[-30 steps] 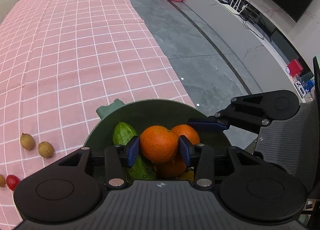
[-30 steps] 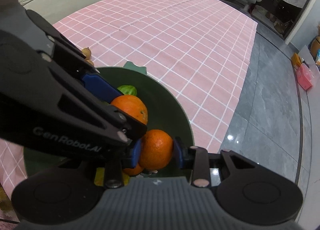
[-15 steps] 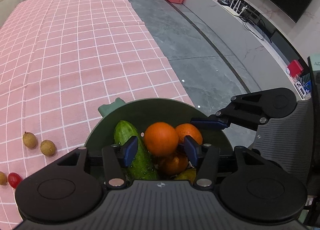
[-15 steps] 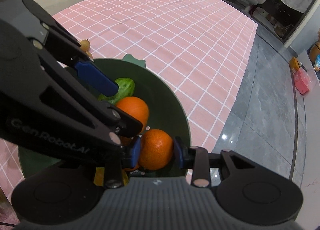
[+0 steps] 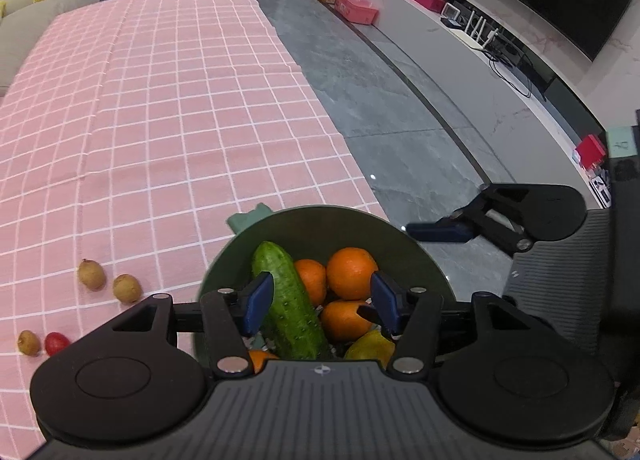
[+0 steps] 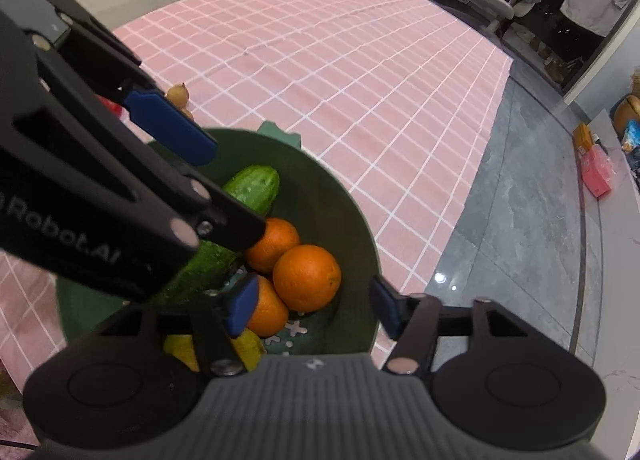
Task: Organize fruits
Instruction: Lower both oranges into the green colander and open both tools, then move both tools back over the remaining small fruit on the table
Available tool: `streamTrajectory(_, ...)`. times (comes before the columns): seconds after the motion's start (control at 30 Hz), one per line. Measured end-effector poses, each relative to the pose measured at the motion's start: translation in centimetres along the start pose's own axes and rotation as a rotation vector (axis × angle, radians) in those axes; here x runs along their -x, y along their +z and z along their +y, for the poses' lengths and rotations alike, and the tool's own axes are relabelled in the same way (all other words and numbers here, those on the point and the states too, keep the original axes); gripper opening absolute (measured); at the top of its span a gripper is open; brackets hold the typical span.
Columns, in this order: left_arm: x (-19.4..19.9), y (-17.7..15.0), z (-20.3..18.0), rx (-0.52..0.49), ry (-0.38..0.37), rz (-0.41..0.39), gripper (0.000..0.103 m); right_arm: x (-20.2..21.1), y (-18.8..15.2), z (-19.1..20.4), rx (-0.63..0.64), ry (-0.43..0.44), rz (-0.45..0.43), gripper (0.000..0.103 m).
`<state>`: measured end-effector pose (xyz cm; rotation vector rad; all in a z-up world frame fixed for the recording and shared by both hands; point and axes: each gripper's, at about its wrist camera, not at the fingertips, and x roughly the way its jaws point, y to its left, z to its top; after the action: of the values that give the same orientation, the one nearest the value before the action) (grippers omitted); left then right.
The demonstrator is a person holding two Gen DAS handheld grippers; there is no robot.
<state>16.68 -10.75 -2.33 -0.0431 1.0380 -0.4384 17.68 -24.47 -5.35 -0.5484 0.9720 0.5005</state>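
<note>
Both grippers hung over the green bowl point(image 5: 316, 225) at the near right edge of the pink-checked surface point(image 5: 160, 119), and both stood with jaws apart and nothing between them. The left gripper point(image 5: 318, 302) straddled the cucumber point(image 5: 292, 300) and the oranges point(image 5: 351, 272) already piled inside; the right gripper point(image 6: 310, 306) sat just above an orange at the bowl's near side.

What was left to gather lay on the cloth to the left of the bowl: two small brown fruits point(image 5: 108, 282) side by side, and nearer still another brown fruit point(image 5: 28, 342) touching a small red fruit point(image 5: 56, 343). All four sat well apart from the left jaws, off to their left and not ahead of them. The left gripper was plainly the nearer one, the right being on the bowl's far side from them. Being roundish, the fruits offered no long axis to line up with, so the next reach seemed to turn mainly on swinging the left gripper leftward and down.
</note>
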Motion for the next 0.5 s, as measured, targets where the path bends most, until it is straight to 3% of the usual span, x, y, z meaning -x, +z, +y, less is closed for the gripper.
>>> streamTrajectory(0.17, 1.9, -0.6, 0.1, 0.004, 0.026, -0.029, 0.066, 1.7, 0.1, 0.3, -0.055, -0.017, -0.042, 0.076)
streamTrajectory(0.5, 6.0, -2.6, 2.4, 0.076, 0.092, -0.112, 0.066, 5.0, 0.8, 2.9, -0.211, 0.025, -0.145, 0.081)
